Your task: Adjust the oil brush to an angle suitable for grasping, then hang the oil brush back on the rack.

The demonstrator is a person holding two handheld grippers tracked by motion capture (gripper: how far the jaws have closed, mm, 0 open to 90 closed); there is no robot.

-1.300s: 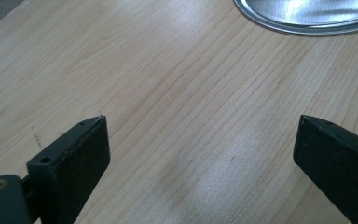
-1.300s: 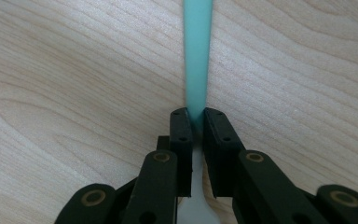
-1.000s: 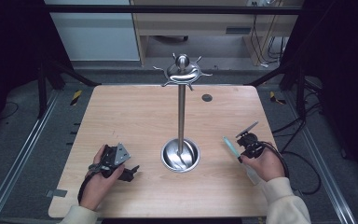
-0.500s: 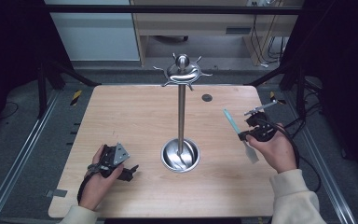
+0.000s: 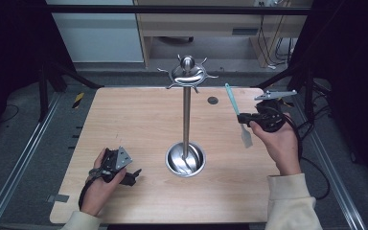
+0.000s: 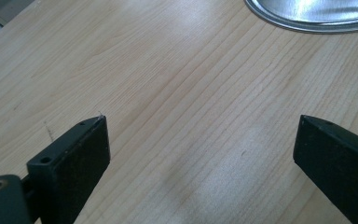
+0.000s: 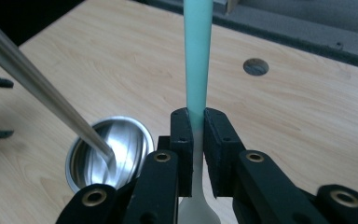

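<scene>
**Spatula held aloft at three o'clock, hooks not yet reached**

Spatula [image 5: 235, 111] clamped mid-handle in the right claw [image 5: 247, 118], raised off the counter [image 5: 139, 120] at about three o'clock from the stand [image 5: 187, 115]. Teal handle pointing up toward twelve, pale blade hanging toward six. Jaws pressed tight on the handle in the right gripper view [image 7: 198, 70]. Left claw [image 5: 133, 176] resting low at about eight o'clock, jaws spread wide with nothing between them.

Likely intent, judged only from the layout: hanging the spatula on a hook of the crown [image 5: 188, 73]. Risks: narrow grip on a smooth handle, so possible swivel or slip on contact with a hook; a sideways knock to the thin pole, enough to rock the stand on its round base [image 5: 185, 159].

Against half a second earlier: right hand slightly farther toward twelve, spatula more upright. Left claw unmoved.
</scene>
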